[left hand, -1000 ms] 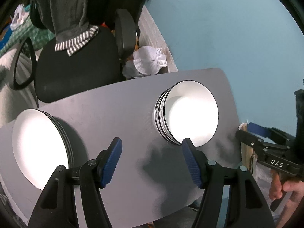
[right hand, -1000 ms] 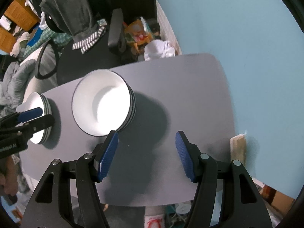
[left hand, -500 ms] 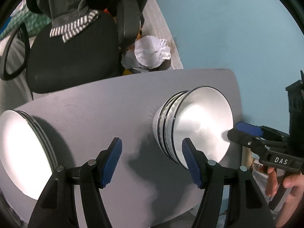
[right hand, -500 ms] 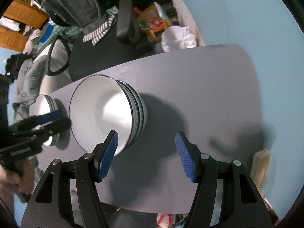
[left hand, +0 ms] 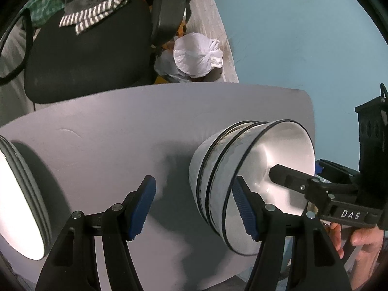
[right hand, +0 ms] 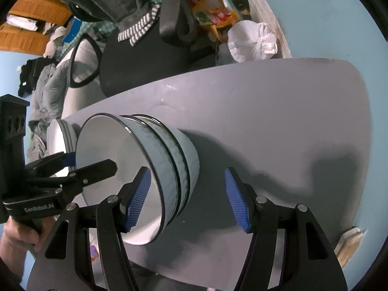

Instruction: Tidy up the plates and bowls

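Observation:
A stack of three white bowls with dark rims (left hand: 218, 177) (right hand: 169, 167) stands on the grey table (left hand: 121, 131) (right hand: 278, 121). A stack of white plates (left hand: 17, 206) (right hand: 57, 133) lies at the table's left end. My left gripper (left hand: 195, 206) (right hand: 93, 162) is open and straddles the top bowl's left wall, pads off it. On the opposite side my right gripper (right hand: 186, 200) (left hand: 294, 169) is open too, one finger over the bowl's inside and the other outside. Neither holds anything.
A black office chair (left hand: 84, 55) (right hand: 145, 55) draped with clothes stands behind the table. A tied white plastic bag (left hand: 196, 55) (right hand: 252, 41) lies on the floor by the blue wall (left hand: 303, 36). A hand (left hand: 359, 237) grips the right gripper's handle.
Both grippers have come down and closed in on the bowl stack, which looms larger. Each now straddles the top bowl's rim. Their jaws are as wide apart as before.

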`<control>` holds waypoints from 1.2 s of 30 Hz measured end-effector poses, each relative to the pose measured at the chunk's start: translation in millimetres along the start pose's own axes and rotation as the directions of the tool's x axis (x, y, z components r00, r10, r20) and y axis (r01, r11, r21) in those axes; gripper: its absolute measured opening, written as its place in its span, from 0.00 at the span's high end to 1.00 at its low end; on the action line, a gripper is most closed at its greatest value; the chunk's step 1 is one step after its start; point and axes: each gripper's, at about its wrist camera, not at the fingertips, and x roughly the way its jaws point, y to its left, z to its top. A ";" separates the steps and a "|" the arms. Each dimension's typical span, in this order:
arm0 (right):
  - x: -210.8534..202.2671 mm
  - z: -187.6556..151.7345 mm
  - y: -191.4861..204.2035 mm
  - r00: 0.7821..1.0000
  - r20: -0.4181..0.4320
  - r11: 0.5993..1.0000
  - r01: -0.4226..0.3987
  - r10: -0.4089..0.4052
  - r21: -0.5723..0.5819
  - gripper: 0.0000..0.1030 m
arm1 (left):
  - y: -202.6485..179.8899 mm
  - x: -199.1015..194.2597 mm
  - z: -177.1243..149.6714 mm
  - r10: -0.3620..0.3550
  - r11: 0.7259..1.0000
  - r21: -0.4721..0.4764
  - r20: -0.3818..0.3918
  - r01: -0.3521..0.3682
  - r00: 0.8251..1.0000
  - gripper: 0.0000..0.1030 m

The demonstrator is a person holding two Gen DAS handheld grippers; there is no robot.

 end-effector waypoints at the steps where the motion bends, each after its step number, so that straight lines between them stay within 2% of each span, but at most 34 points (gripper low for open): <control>1: 1.1 2.1 -0.8 1.000 -0.004 1.000 -0.004 0.004 -0.001 0.40 | 0.1 1.9 0.3 -0.002 1.000 -0.006 -0.002 0.002 1.000 0.35; 13: 17.3 9.4 -0.1 0.998 -0.054 0.999 -0.040 0.039 -0.017 0.40 | 3.5 12.0 6.0 -0.038 0.998 -0.040 -0.012 0.038 0.999 0.35; 15: 17.5 9.6 0.0 0.998 -0.055 0.999 -0.045 0.044 -0.018 0.40 | 2.5 12.0 6.7 -0.046 0.999 -0.030 -0.012 0.045 0.999 0.39; 18: 19.0 10.1 1.0 0.997 -0.059 0.998 -0.054 0.053 -0.021 0.40 | 0.5 10.4 6.4 -0.071 0.997 -0.018 -0.016 0.071 0.997 0.49; 20: 19.8 10.1 1.2 0.997 -0.061 0.998 -0.058 0.057 -0.016 0.40 | -1.1 10.0 6.3 -0.098 0.995 -0.017 -0.018 0.098 0.995 0.61; 23: 20.4 8.5 1.9 0.996 -0.066 0.998 -0.064 0.064 0.001 0.41 | -3.1 8.8 5.8 -0.097 0.995 -0.018 -0.017 0.097 0.995 0.64; 26: 20.4 4.8 3.8 0.993 -0.076 0.996 -0.089 0.089 0.001 0.51 | -3.4 8.1 5.0 -0.096 0.995 -0.012 -0.016 0.096 0.995 0.67; 36: 18.8 2.1 -0.1 0.991 -0.067 0.994 -0.112 0.112 0.003 0.58 | 2.2 6.8 0.7 -0.122 0.992 -0.015 -0.051 0.122 0.991 0.69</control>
